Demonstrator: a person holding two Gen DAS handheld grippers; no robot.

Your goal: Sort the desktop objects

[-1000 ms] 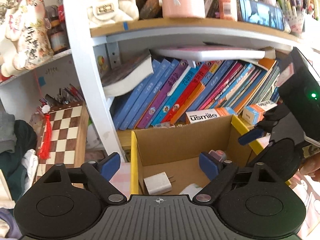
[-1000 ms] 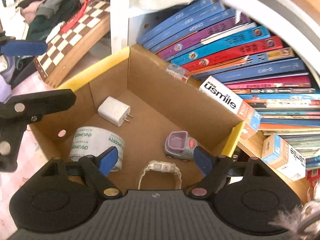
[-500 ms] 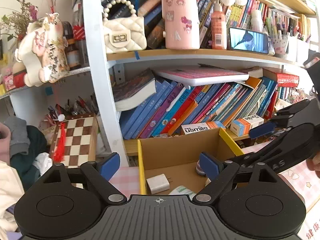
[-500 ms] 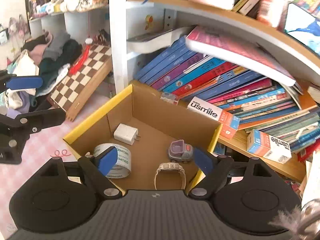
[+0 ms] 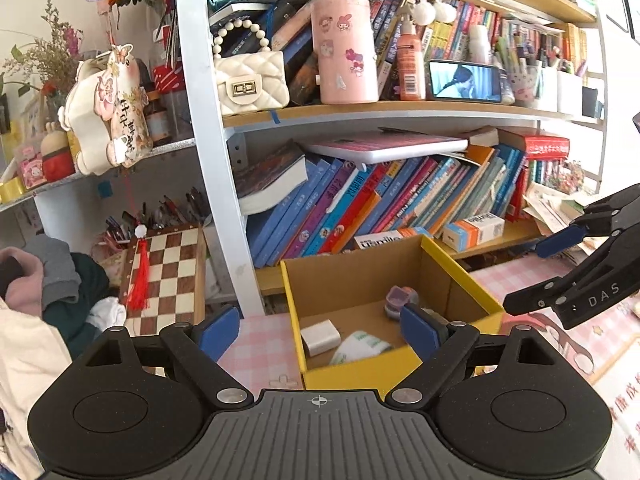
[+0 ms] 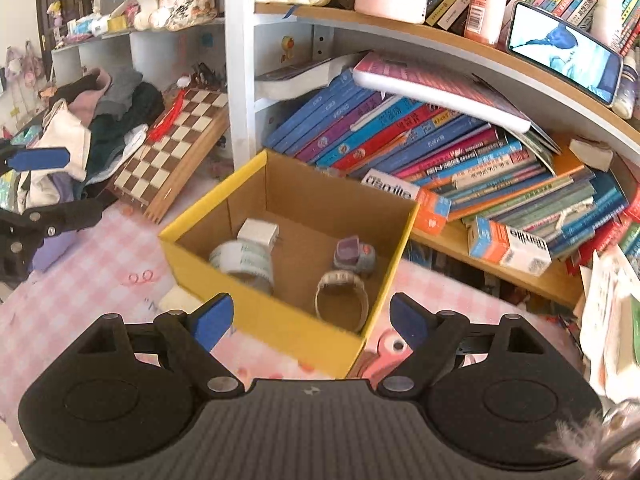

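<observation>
Both grippers spread wide, holding nothing: left gripper (image 5: 318, 328), right gripper (image 6: 308, 318). Cardboard box (image 6: 280, 318) sits at the desk's back edge against the bookshelf (image 6: 480, 184), holding a charger plug (image 6: 258, 232), tape roll (image 6: 242, 260), toy car (image 6: 354, 254) and watch (image 6: 340, 296). Pink desk mat (image 6: 92, 276) around it shows nothing more to sort. Watch only visible in right view.

The box (image 6: 280, 320) is yellow outside and plain brown cardboard inside. In it lie a white charger (image 6: 258, 232), a white roll of tape (image 6: 244, 260) with green print, a cream watch (image 6: 340, 294) and a lilac toy car (image 6: 354, 254). The tablecloth (image 6: 80, 300) is pink-and-white check. The chessboard (image 6: 180, 140) has brown and cream squares and a red tassel (image 6: 170, 118).
</observation>
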